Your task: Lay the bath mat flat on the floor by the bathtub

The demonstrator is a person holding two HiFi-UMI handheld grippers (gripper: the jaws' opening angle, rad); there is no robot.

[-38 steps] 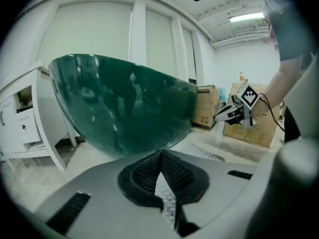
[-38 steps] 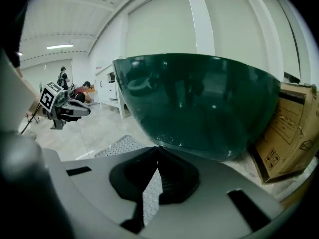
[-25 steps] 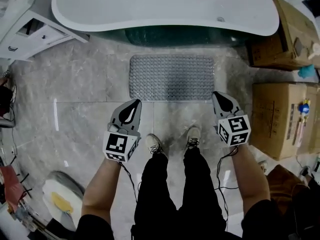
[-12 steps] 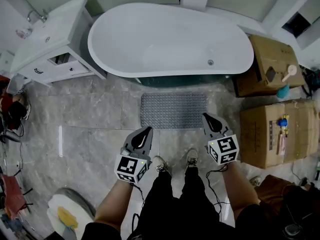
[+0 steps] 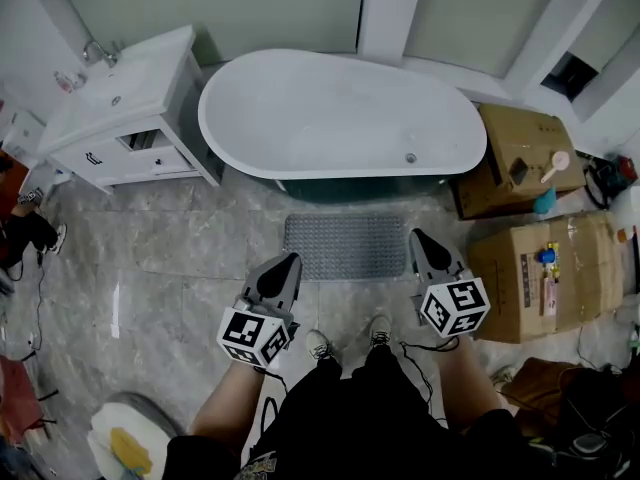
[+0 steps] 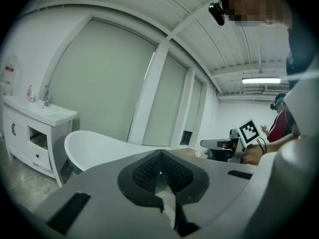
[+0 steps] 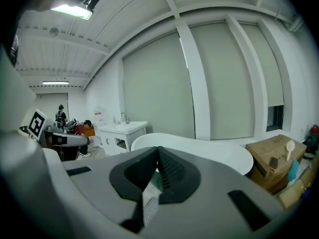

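We held left gripper (image 5: 288, 261) and right gripper (image 5: 419, 238) raised, jaws together and empty, since mat (image 5: 345, 247) lay flat on floor (image 5: 170, 258) by tub (image 5: 330, 108).

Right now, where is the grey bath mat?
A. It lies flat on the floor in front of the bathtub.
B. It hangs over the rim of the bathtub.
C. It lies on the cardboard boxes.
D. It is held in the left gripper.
A: the bath mat lies spread on the floor tiles just before the bathtub; the left gripper and the right gripper are shut on nothing.
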